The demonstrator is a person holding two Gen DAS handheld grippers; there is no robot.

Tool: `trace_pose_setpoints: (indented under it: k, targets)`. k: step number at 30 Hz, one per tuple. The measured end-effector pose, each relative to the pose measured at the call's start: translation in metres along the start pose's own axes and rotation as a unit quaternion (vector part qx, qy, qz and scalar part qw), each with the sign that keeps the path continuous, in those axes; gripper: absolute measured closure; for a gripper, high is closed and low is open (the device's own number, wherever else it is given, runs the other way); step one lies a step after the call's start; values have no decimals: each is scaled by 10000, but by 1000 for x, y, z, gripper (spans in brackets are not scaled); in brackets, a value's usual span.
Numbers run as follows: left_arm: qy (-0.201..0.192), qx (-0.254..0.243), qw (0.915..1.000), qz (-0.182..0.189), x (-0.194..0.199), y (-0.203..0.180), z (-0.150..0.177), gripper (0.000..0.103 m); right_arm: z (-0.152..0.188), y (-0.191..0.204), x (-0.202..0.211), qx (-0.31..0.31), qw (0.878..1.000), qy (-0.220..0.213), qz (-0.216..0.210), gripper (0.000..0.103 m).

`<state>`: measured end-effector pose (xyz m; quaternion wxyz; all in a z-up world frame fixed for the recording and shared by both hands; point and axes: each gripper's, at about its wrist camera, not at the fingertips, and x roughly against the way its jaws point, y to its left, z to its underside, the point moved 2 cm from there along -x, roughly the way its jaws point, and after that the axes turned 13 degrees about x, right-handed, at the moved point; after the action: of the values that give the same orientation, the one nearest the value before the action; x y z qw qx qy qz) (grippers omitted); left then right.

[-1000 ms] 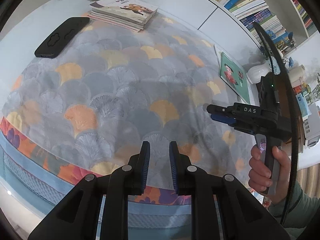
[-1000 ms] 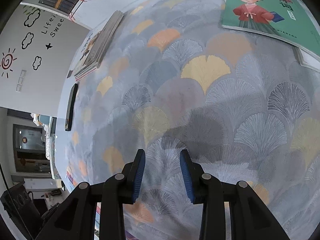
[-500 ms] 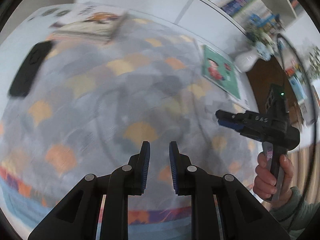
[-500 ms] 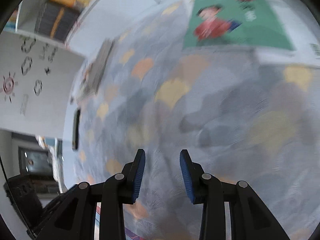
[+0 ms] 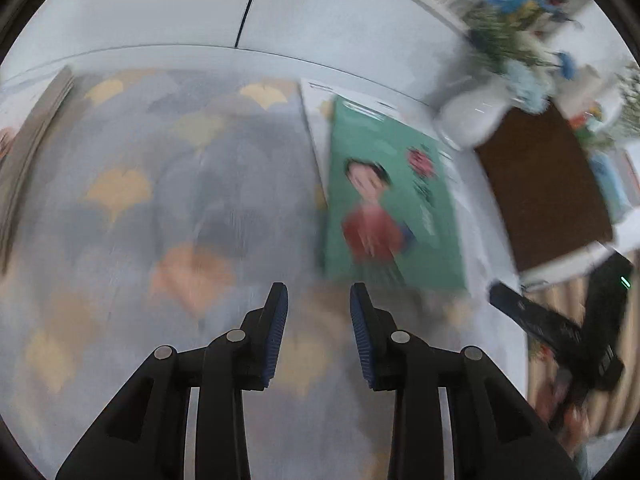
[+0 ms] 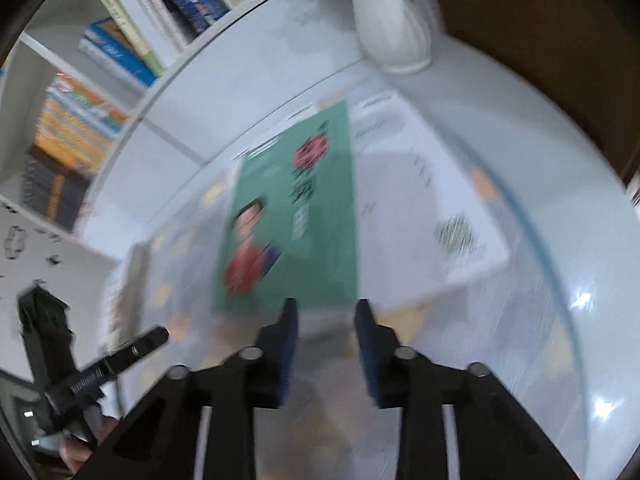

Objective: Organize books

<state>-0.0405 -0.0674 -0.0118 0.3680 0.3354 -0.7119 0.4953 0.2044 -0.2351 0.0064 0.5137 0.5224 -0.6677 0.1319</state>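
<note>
A green book (image 5: 384,204) with a cartoon child on its cover lies flat on the patterned cloth, on top of a white book or sheet (image 6: 424,208). It shows in the right wrist view (image 6: 296,216) too. My left gripper (image 5: 319,300) is open and empty, just short of the book's near edge. My right gripper (image 6: 326,316) is open and empty, at the book's near edge. A stack of books (image 5: 24,148) lies at the far left. Each gripper shows in the other's view, the right one (image 5: 560,328) and the left one (image 6: 100,364). Both views are blurred.
A white vase (image 6: 392,24) with flowers stands behind the green book; it also shows in the left wrist view (image 5: 472,120). A bookshelf (image 6: 120,64) full of books lines the wall. A brown surface (image 5: 544,192) lies to the right.
Both grippers have swung toward the green book and come close to it. The left jaws have opened wider. The black phone has left both views.
</note>
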Motion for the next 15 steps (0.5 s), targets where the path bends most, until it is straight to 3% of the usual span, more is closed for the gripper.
trace_pose_setpoints:
  k: [3, 6, 8, 10, 13, 15]
  targets:
    - [-14, 179, 9995, -259, -35, -5, -26, 76, -22, -11, -18, -70, 9995, 6, 323, 80]
    - [281, 382, 9989, 1, -59, -6, -34, 76, -33, -25, -40, -181, 9993, 165, 269, 80]
    - [280, 376, 9987, 205, -61, -10, -34, 75, -35, -23, -48, -140, 9994, 237, 211, 79]
    - [547, 384, 9961, 577, -63, -14, -30, 73, -37, -15, -51, 24, 9996, 286, 67, 78]
    - [469, 128, 9978, 453, -51, -18, -17, 74, -36, -2, -52, 366, 9980, 412, 314, 78]
    - [358, -29, 9987, 354, -32, -13, -2, 74, -28, 11, -48, 578, 9966, 524, 257, 78]
